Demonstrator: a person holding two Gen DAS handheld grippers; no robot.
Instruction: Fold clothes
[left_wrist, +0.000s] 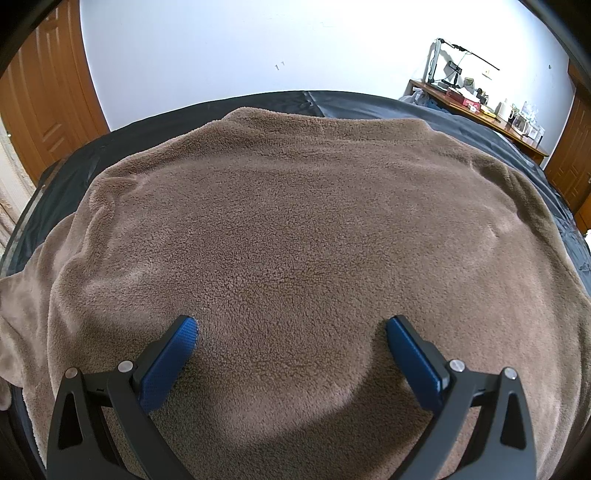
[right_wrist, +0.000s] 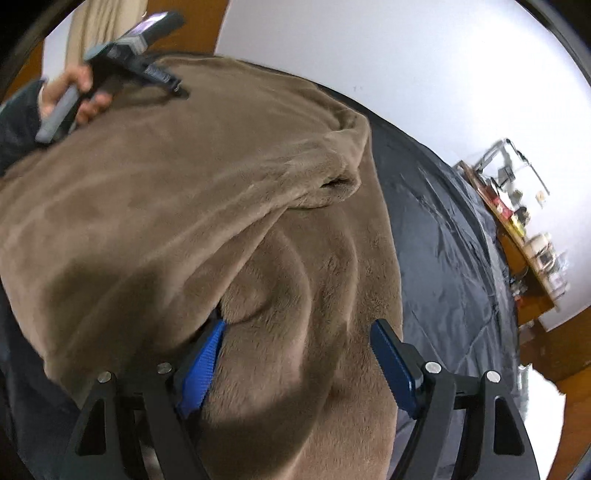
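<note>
White walls (left_wrist: 221, 48), wood doors (left_wrist: 48, 107) | black bedcover (left_wrist: 369, 103) under brown fleece (left_wrist: 295, 229) | left gripper (left_wrist: 291, 328), right gripper (right_wrist: 297, 332) spread wide, empty

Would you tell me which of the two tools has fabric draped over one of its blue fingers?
The right tool: the brown fleece garment overlaps its left finger. The left tool has both fingers uncovered.

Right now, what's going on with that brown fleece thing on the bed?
A person is folding a brown fleece garment spread over a dark bed cover, using a handheld gripper in each hand. The left gripper hangs open over the flat middle of the fleece, holding nothing. The right gripper is also open, at a rumpled edge where one layer is already turned over another. In the right wrist view, the person's hand holds the other gripper at the far side.
</note>
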